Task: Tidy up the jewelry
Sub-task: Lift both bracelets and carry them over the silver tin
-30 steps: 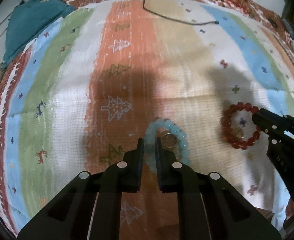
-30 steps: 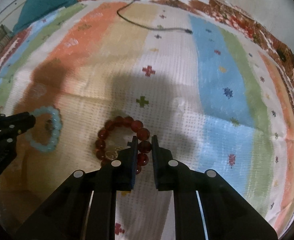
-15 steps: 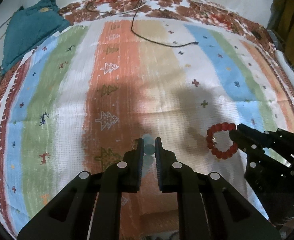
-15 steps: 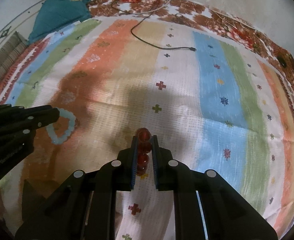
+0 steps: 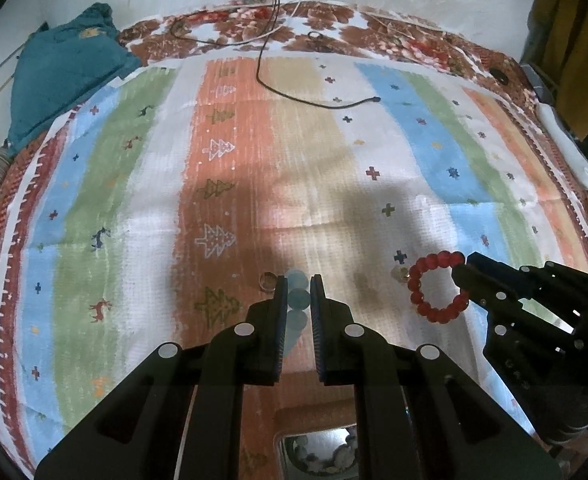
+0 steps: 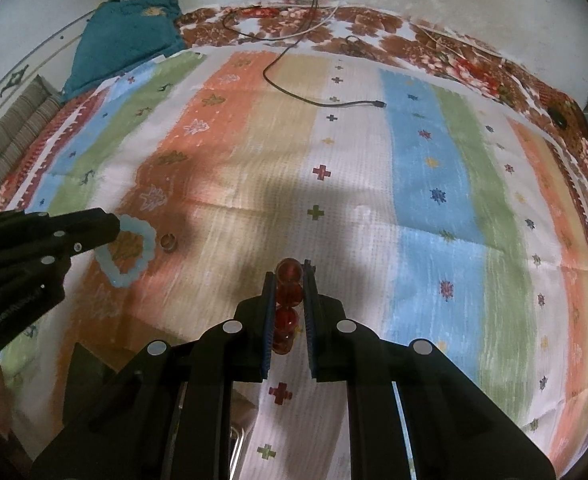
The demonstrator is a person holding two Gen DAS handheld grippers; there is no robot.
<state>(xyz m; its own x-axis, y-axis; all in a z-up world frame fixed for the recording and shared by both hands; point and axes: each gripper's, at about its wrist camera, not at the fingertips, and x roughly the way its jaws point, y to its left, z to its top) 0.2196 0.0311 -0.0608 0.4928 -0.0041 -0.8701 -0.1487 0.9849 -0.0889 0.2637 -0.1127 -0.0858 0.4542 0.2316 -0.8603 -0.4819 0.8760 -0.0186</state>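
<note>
Left wrist view: left gripper [image 5: 296, 285], jaws clenched on the pale blue bracelet [image 5: 297, 298] between them. Right wrist view: right gripper [image 6: 290, 276], jaws clenched on the red bracelet [image 6: 287, 294], above the striped cloth [image 6: 426, 200].

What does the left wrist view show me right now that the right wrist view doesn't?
Only the left wrist view shows the red bead bracelet as a full hanging loop at the right gripper, a small charm beside it, and a container of pale beads at the bottom edge.

Only the right wrist view shows the pale blue bracelet as a full loop at the left gripper.

Both show the striped cloth, black cable, teal garment, a small ring, and each bracelet pinched between jaws.
</note>
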